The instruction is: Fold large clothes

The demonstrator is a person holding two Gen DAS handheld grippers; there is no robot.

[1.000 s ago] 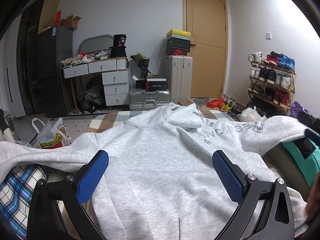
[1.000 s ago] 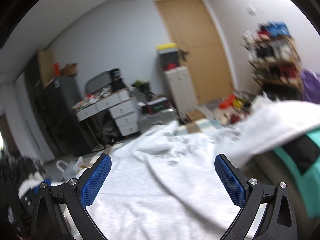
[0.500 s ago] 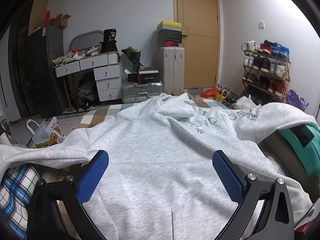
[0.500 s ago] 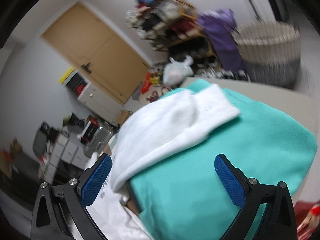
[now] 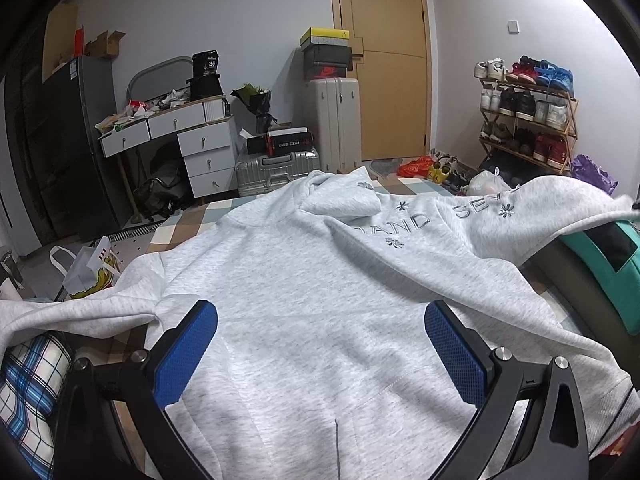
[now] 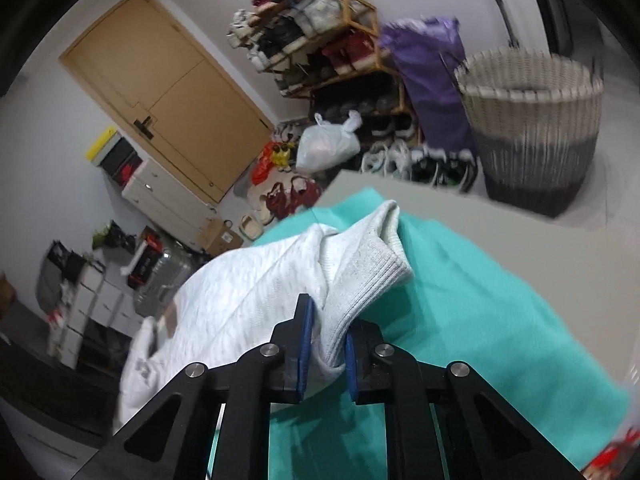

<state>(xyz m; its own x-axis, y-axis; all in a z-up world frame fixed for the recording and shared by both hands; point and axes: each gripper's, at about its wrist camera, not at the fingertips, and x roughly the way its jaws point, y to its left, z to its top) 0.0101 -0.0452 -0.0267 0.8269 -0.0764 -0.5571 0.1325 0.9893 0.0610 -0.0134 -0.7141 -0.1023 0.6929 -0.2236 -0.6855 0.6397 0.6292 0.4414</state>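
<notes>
A light grey hoodie (image 5: pixel 320 288) lies spread face up on the bed, hood toward the far end, one sleeve running off to the left. My left gripper (image 5: pixel 320 344) is open and empty, hovering over the hoodie's lower front. In the right wrist view my right gripper (image 6: pixel 325 354) is shut on the ribbed cuff of the hoodie's other sleeve (image 6: pixel 360 276), which lies over a teal garment (image 6: pixel 460 340).
A blue plaid cloth (image 5: pixel 28 384) lies at the left of the bed. A woven laundry basket (image 6: pixel 532 128), shoe rack (image 5: pixel 528 112), suitcases (image 5: pixel 276 168), a white drawer desk (image 5: pixel 180 140) and a door (image 5: pixel 384 60) stand around the room.
My right gripper swung right from over the hoodie body to the sleeve end and closed on the cuff. My left gripper stayed open over the hoodie, shifting only slightly.
</notes>
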